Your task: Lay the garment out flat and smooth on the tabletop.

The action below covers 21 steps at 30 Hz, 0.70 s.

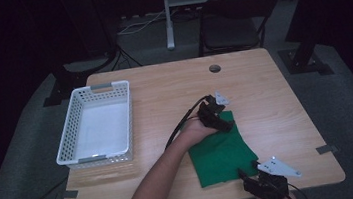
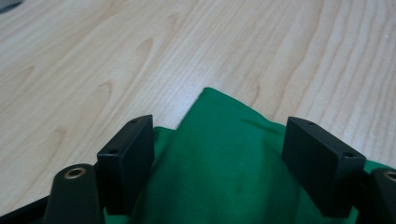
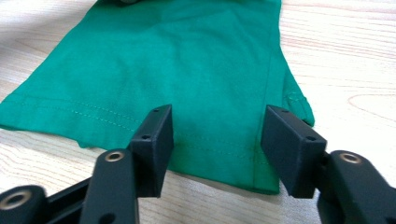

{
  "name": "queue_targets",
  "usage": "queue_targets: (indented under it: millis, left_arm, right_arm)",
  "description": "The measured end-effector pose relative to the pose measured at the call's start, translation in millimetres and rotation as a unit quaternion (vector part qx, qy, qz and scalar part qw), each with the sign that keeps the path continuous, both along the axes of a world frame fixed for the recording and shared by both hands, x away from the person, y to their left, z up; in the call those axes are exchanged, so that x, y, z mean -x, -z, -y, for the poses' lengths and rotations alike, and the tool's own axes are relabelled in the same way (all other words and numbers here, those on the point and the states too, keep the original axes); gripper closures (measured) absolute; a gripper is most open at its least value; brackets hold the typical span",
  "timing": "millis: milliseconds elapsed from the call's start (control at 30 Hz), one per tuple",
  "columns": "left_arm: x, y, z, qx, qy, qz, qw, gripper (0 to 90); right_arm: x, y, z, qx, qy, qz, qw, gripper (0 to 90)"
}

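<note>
A folded green cloth lies flat on the wooden table, right of centre near the front edge. My left gripper is at the cloth's far corner. In the left gripper view its jaws stand open on either side of that raised corner of cloth, and the pads do not press it. My right gripper is at the near right corner. In the right gripper view it is open over the stitched hem of the cloth, with the fabric lying between the jaws.
A white perforated basket stands empty at the table's left side. A cable hole sits near the far edge. Beyond the table stands a dark folding chair. Bare wood surrounds the cloth on the right.
</note>
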<state>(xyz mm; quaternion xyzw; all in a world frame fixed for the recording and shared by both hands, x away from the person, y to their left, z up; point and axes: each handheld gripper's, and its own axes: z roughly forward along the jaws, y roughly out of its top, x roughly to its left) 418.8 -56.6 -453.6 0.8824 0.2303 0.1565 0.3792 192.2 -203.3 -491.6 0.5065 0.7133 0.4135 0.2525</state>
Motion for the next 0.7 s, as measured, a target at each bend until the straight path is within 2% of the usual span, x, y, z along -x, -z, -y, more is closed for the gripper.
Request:
queue_targets:
  millis: [67,200,233,267,367,400,467,533,667,700]
  left_arm:
    - [0.1,0.6,0.2,-0.004,0.006,-0.002,1.0000,26.9]
    - [1.1,1.5,1.4,-0.008,0.016,-0.004,0.9998,37.3]
    - [1.3,1.7,1.8,-0.012,0.017,-0.004,0.9998,40.1]
    - [1.3,1.7,1.8,-0.012,0.017,-0.004,0.9998,41.8]
    - [2.0,1.0,2.1,-0.014,0.022,-0.007,0.9996,46.4]
    - [2.4,0.5,2.4,-0.013,0.022,-0.013,0.9996,50.5]
    - [2.3,0.3,2.4,-0.011,0.020,-0.019,0.9996,51.8]
    - [1.6,-0.2,2.1,-0.006,0.018,-0.023,0.9996,57.3]
    - [0.2,-0.4,0.3,0.000,0.022,-0.024,0.9995,64.8]
    - [-0.2,-1.0,0.9,0.003,0.015,-0.028,0.9995,66.0]
  right_arm:
    - [-0.2,-0.1,0.4,-0.002,0.000,-0.001,1.0000,45.8]
    - [1.4,0.4,-0.2,0.010,0.004,0.005,0.9999,53.2]
    - [2.1,0.7,-1.2,0.016,0.003,0.008,0.9998,57.7]
    - [2.1,0.7,-1.2,0.016,0.003,0.008,0.9998,57.7]
    - [2.2,1.1,-2.3,0.016,-0.002,0.011,0.9998,65.3]
    - [2.1,1.7,-2.5,0.013,-0.006,0.014,0.9998,71.3]
    - [2.0,2.1,-2.5,0.009,-0.007,0.015,0.9998,73.8]
    - [2.4,2.2,-2.8,0.006,-0.009,0.018,0.9998,82.0]
    - [3.1,0.6,-2.9,0.004,-0.012,0.024,0.9996,84.5]
    - [3.7,-1.2,-2.7,0.004,-0.011,0.033,0.9994,84.9]
